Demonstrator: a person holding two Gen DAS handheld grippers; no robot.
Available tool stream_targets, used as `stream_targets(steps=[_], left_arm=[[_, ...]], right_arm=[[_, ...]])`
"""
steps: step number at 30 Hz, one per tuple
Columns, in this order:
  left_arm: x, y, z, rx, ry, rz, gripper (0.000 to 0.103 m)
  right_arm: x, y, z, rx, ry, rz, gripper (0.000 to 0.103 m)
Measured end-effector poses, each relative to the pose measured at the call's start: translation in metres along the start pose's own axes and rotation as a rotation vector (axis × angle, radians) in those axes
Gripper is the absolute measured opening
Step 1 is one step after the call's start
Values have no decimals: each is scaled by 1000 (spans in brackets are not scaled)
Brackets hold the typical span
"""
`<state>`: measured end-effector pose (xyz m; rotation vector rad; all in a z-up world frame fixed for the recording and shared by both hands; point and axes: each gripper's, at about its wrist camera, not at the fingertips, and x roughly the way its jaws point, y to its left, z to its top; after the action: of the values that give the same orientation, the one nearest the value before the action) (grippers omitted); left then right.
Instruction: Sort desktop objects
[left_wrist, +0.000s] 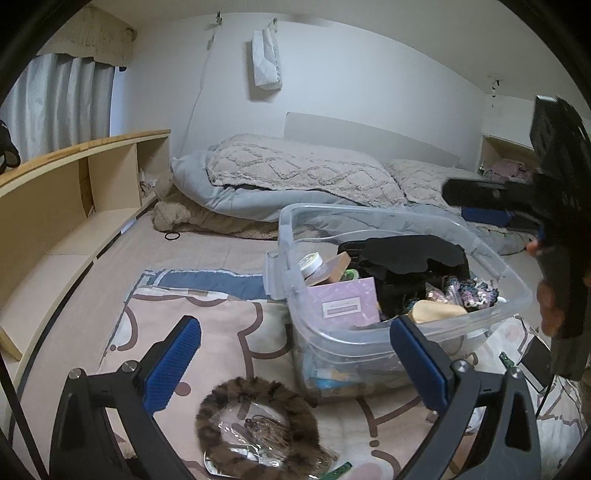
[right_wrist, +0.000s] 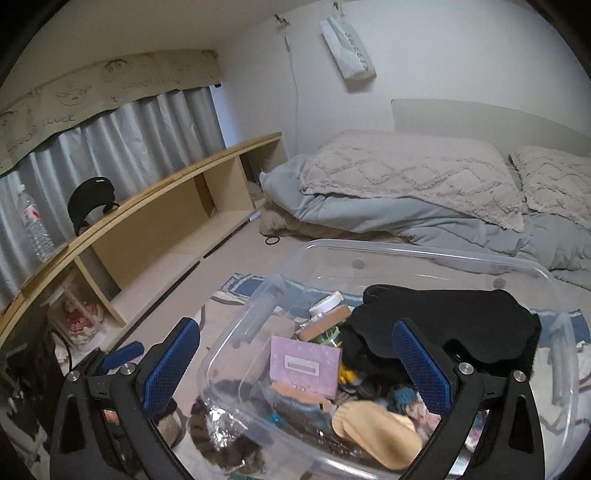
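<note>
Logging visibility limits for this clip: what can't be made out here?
- Left wrist view: the clear bin's lower contents blur behind its wall.
- Left wrist view: the plastic packet inside the furry leopard band is cut off by the bottom edge.
- Right wrist view: items beneath the black glove are hidden.
- Purple card's label is too small to read.

Pretty standard bedroom here: plain white walls (left_wrist: 369, 74) with a thin cord (left_wrist: 197, 92) hanging down and a quilted white pouch (left_wrist: 265, 59) pinned up high. A low wooden shelf unit (right_wrist: 177, 206) with open cubbies runs along the left side under grey curtains (right_wrist: 129, 136), topped by a beige valance (right_wrist: 92, 88) with doodles on it. There's a water bottle (right_wrist: 35, 225) sitting on the shelf. The bed has a white headboard (left_wrist: 369, 136), two textured beige pillows (left_wrist: 295, 166) and a bunched-up grey-blue duvet (right_wrist: 406, 218). Light is soft and even.
</note>
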<state>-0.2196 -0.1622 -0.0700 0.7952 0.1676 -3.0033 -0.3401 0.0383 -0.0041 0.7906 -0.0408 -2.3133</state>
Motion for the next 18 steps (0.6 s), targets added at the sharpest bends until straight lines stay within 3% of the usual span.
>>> stream_targets(steps=[7,18], left_arm=[[-21,-19,5,14,-17,-8,103],[-83,-38,14,-10,-72,58,103]], right_arm=[[-38,1,-16,-39,-63,-26,103],[-97,7,-30,-54,-105,-6,103]])
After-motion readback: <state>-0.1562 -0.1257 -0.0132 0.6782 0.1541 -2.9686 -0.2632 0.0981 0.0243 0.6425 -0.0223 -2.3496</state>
